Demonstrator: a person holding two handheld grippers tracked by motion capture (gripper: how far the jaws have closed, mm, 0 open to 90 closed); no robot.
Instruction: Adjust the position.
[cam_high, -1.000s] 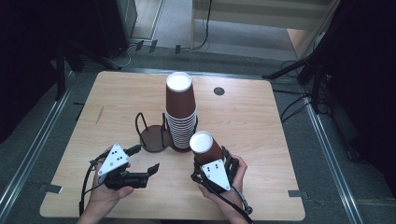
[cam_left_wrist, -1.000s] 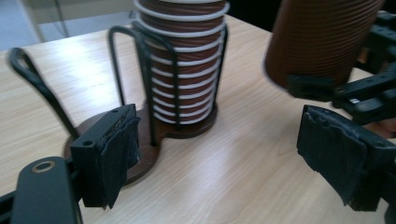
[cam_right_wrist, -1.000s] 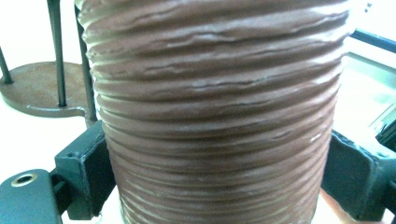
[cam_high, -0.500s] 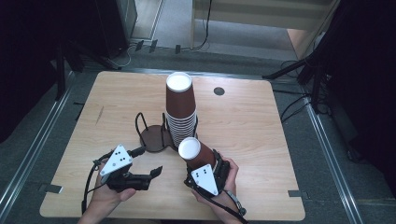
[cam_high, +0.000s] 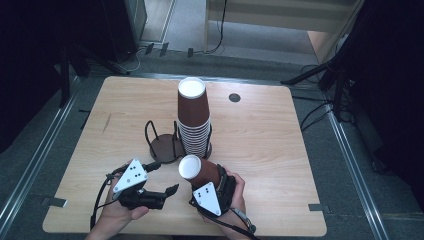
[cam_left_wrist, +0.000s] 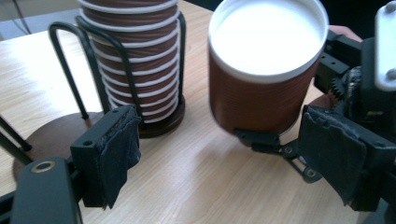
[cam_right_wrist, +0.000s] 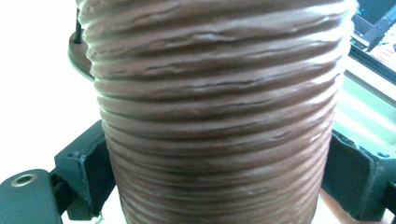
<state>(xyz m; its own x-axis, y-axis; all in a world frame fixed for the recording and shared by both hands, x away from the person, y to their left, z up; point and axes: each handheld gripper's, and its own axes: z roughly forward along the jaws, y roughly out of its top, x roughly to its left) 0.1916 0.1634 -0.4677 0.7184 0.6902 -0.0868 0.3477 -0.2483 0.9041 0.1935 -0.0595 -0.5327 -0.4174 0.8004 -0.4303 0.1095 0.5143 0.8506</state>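
Right gripper view: right gripper (cam_right_wrist: 219, 186) clamps the brown cup (cam_right_wrist: 215, 112), left gripper (cam_left_wrist: 233, 163) empty, parted.

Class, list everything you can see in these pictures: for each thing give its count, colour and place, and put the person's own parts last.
Light wooden table: one, centre of the high view.
Stack of brown ribbed paper cups: one stack, white rims, upside down in a wire holder, table centre.
Empty black wire cup holder with round brown base: one, left of the stack, touching it.
Single brown ribbed paper cup: one, white-based, tilted, between the right gripper's jaws.
Dark round grommet: one, far side of the table.
Left gripper: one, black, near left, nothing between its jaws.
Right gripper: one, black, clamped on the single cup.
Hands: two, near edge.
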